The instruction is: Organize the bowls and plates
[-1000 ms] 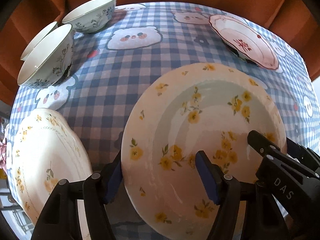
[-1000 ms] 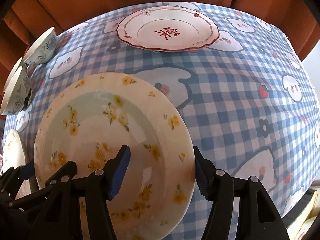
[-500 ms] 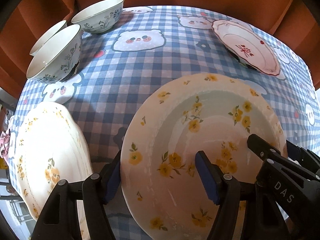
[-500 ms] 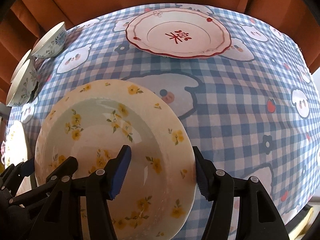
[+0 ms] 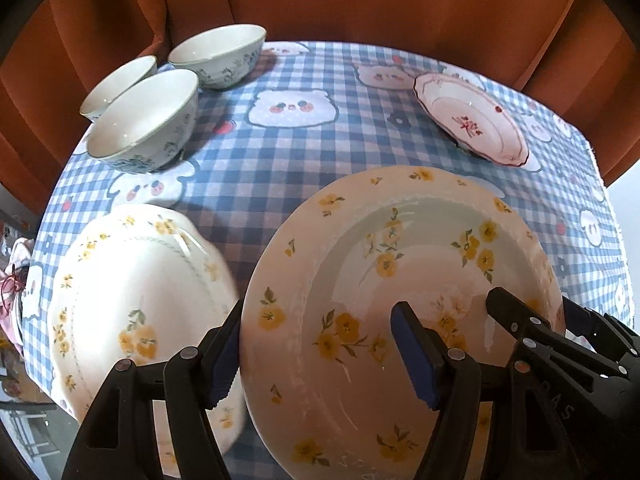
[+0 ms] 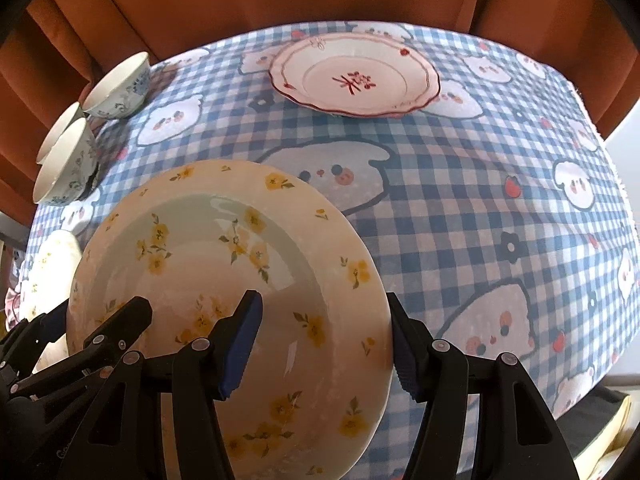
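**Steady now: two grippers, one plate in the air**

Left wrist view first. Your left gripper (image 5: 316,352) is clamped across the near-left rim of the yellow-flowered plate (image 5: 400,264), one pad under the rim and one inside the well. Raise both hands at the same pace, or the plate tips. A second flowered plate (image 5: 132,292) lies just beside it on the left, likely your stacking target; clear its rim before you cross. Three bowls (image 5: 148,120) sit at the far left of the checked tablecloth (image 5: 300,160), well apart.

Right wrist view next. Your right gripper (image 6: 320,348) pinches the same plate's right rim, so the plate hangs above the cloth between both tools. The red-trimmed plate (image 6: 356,76) rests far ahead, out of your path.
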{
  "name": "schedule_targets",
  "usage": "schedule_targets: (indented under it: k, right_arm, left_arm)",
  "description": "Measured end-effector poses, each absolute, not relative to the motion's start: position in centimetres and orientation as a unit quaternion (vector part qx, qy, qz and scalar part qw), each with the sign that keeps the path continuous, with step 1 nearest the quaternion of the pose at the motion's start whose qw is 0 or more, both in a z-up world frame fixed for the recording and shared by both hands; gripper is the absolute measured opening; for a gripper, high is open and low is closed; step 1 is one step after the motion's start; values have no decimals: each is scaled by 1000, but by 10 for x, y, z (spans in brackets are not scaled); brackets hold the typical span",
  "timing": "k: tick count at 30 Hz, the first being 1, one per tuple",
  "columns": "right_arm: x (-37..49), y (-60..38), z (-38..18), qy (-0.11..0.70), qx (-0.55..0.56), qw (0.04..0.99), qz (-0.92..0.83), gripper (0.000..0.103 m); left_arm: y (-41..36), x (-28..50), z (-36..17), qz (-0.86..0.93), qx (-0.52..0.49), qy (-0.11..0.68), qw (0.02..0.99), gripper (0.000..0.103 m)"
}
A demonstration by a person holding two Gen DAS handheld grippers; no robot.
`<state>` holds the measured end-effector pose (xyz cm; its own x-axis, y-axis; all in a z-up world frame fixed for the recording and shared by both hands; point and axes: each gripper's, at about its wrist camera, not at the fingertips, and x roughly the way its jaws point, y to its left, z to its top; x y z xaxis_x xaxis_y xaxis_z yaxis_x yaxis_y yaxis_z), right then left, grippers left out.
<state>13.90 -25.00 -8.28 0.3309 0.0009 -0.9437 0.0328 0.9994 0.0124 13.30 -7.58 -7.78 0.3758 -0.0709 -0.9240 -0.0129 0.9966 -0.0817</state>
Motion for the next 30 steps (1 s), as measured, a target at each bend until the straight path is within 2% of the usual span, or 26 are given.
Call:
schedule_targets:
  k: [17,30]
  right_arm:
    - [100,-170,-51,540,11,841,-27,65]
    - [81,-103,-62,544,0,839,-14,64]
  left_arm:
    - [7,96,-55,-27,-41,517,854,70]
    - [68,75,-67,-11,-54,527,848,70]
